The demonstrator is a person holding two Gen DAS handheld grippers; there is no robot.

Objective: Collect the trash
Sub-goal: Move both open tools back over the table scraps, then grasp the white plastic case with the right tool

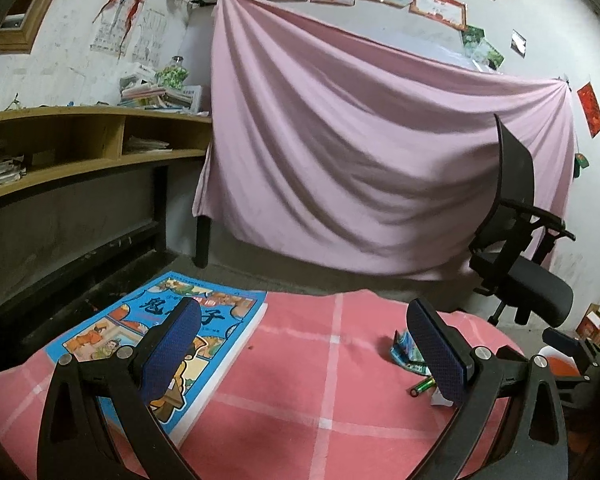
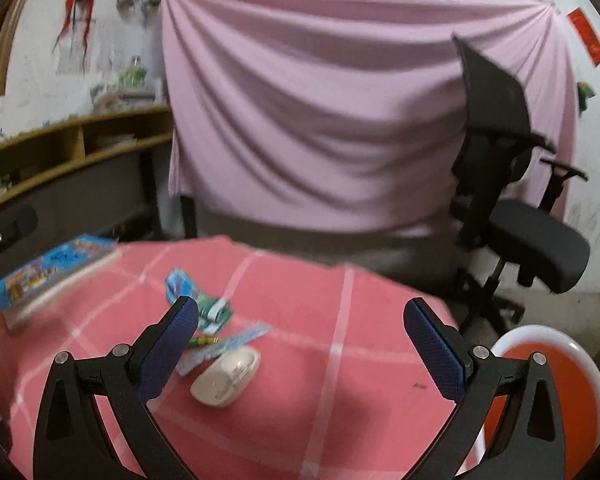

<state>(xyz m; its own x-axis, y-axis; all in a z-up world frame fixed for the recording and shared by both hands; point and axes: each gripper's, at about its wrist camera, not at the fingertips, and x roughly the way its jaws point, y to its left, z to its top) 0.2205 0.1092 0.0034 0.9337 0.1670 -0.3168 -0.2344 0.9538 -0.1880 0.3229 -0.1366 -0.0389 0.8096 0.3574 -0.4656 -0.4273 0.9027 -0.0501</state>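
Left gripper (image 1: 304, 344) jaws spread wide over pink cloth (image 1: 300, 380), wrapper (image 1: 402, 350) beside battery (image 1: 422, 386)

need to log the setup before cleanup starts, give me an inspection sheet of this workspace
surface: table under a pink checked cloth.
job's things: crumpled blue-green wrapper, green battery, flat blue printed strip, all lying loose near each other; red-lined white bin beside the table on the right.
clutter: blue illustrated book on the table's left part; white computer mouse.
grippers: left gripper open, empty; right gripper open, empty.
cables: nothing seen.
surroundings: hanging pink sheet, black office chair, wooden shelf.
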